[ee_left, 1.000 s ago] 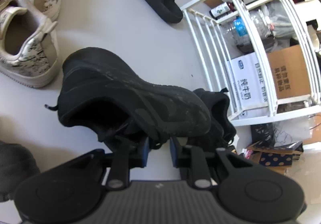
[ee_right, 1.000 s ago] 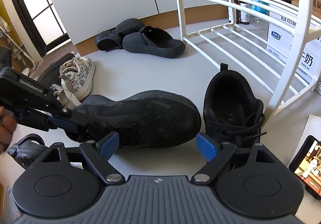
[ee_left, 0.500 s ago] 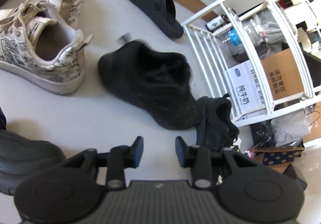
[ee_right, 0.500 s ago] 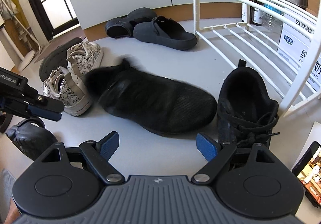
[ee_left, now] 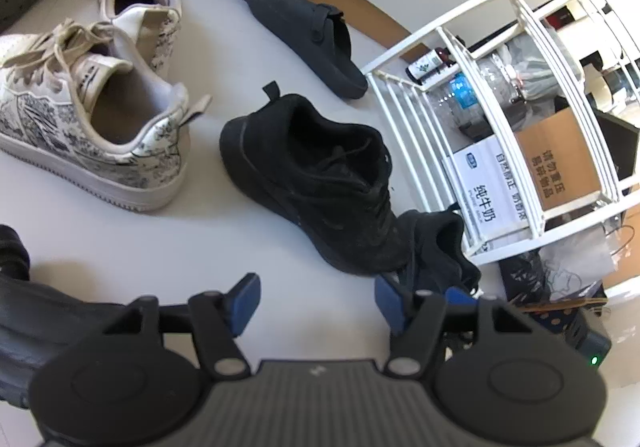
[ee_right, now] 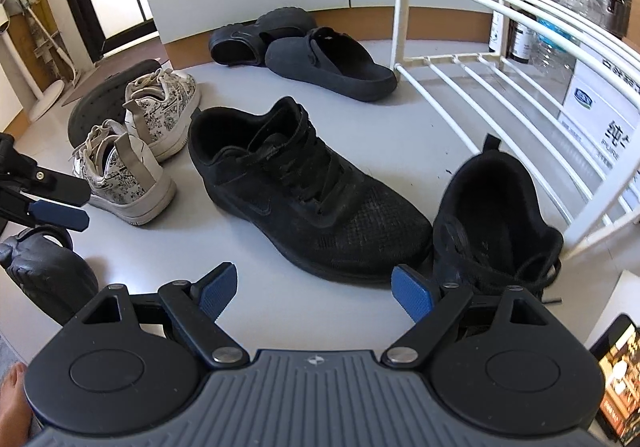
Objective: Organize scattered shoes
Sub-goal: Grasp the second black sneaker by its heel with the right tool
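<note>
Left wrist view: my left gripper (ee_left: pixel 316 303) is opening its jaws, nothing between them. The black sneaker (ee_left: pixel 316 183) stands upright on the floor at twelve o'clock, just ahead of my pads, toe touching its mate (ee_left: pixel 436 251) at one o'clock. My right gripper (ee_right: pixel 316 287) gapes wide and empty; the sneaker (ee_right: pixel 304 187) sits at twelve, its mate (ee_right: pixel 492 215) at two beside the white rack (ee_right: pixel 480 87).

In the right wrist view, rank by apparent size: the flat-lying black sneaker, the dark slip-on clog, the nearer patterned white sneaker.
1. Black sneaker, clearly largest.
2. Dark clog and nearer patterned sneaker look about alike; the clog lies farther away, so they stay unranked.
</note>
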Demonstrator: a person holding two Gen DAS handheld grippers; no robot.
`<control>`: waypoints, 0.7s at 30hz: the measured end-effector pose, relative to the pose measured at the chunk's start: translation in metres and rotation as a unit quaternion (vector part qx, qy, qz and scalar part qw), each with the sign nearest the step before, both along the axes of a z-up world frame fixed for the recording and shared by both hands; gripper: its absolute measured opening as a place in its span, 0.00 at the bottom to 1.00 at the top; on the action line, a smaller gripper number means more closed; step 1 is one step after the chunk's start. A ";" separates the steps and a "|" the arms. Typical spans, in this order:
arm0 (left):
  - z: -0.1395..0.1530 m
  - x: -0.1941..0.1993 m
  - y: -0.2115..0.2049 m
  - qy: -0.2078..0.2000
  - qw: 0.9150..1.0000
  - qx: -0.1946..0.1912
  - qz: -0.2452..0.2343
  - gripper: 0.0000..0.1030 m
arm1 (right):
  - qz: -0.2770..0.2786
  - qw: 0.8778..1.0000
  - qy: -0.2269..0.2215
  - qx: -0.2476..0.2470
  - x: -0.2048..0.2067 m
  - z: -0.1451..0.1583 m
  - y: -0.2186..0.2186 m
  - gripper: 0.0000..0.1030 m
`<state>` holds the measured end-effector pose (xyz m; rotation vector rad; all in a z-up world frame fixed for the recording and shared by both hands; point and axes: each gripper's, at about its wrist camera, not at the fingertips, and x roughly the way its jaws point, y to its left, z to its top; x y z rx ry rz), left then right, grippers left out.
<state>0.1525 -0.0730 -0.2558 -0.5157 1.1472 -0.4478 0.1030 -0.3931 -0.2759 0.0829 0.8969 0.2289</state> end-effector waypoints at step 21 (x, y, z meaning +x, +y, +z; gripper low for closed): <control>-0.005 -0.001 0.004 0.014 0.999 0.044 -0.005 0.72 | 0.077 0.996 0.013 -0.041 0.047 -0.007 0.030 0.95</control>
